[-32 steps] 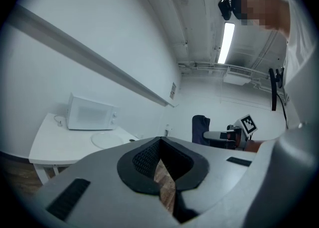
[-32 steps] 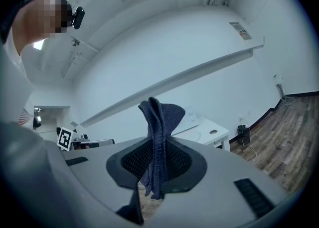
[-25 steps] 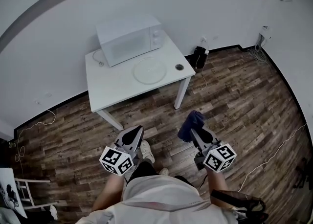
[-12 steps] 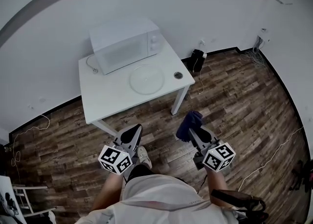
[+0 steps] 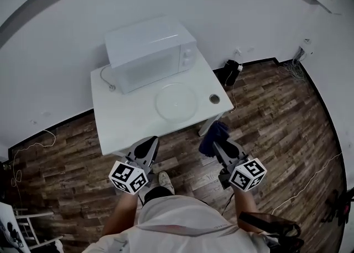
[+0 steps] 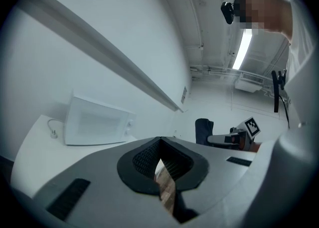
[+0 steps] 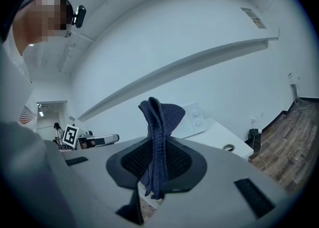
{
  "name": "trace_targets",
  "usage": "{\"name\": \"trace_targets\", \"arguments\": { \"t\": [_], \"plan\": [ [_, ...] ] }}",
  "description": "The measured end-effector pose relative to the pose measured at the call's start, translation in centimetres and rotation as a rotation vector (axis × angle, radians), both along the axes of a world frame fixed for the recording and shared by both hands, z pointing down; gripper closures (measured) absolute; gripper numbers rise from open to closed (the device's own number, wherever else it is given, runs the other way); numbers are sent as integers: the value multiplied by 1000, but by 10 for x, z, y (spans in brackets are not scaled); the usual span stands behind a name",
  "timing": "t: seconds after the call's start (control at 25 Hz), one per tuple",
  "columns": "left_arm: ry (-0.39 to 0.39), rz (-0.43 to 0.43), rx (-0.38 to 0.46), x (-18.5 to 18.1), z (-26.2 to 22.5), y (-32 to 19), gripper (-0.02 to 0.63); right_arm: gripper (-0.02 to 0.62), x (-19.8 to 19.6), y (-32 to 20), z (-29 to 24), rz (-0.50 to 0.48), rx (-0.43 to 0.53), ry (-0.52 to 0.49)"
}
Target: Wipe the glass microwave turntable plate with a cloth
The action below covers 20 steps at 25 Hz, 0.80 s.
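With the cloth [image 5: 213, 134] clenched in the fingers of our right gripper [image 5: 220, 148] and our left gripper [image 5: 146, 147] closed on nothing, the glass plate [image 5: 176, 101] lies flat on the surface [image 5: 124, 122] just before the microwave [image 5: 149, 52], ahead and slightly left of the cloth.

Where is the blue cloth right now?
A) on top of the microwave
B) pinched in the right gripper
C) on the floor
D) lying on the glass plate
B: the right gripper has its jaws closed on the blue cloth, which sticks up above them, while the glass plate on the table has nothing on it.
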<state>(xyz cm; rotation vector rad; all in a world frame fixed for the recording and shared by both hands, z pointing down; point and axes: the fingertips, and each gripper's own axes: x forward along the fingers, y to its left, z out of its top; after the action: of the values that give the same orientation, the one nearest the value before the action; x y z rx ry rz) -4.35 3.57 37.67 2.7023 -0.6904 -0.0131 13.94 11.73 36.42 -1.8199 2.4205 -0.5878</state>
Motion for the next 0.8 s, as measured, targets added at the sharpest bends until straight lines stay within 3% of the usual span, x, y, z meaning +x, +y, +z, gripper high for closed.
{"name": "trace_targets", "arguments": {
  "t": [0.28, 0.8],
  "plan": [
    [14, -6, -32, -12, 6, -72, 596, 532, -15, -70, -1, -2, -20, 24],
    [15, -82, -60, -20, 14, -129, 595, 532, -18, -148, 5, -85, -48, 16]
  ]
}}
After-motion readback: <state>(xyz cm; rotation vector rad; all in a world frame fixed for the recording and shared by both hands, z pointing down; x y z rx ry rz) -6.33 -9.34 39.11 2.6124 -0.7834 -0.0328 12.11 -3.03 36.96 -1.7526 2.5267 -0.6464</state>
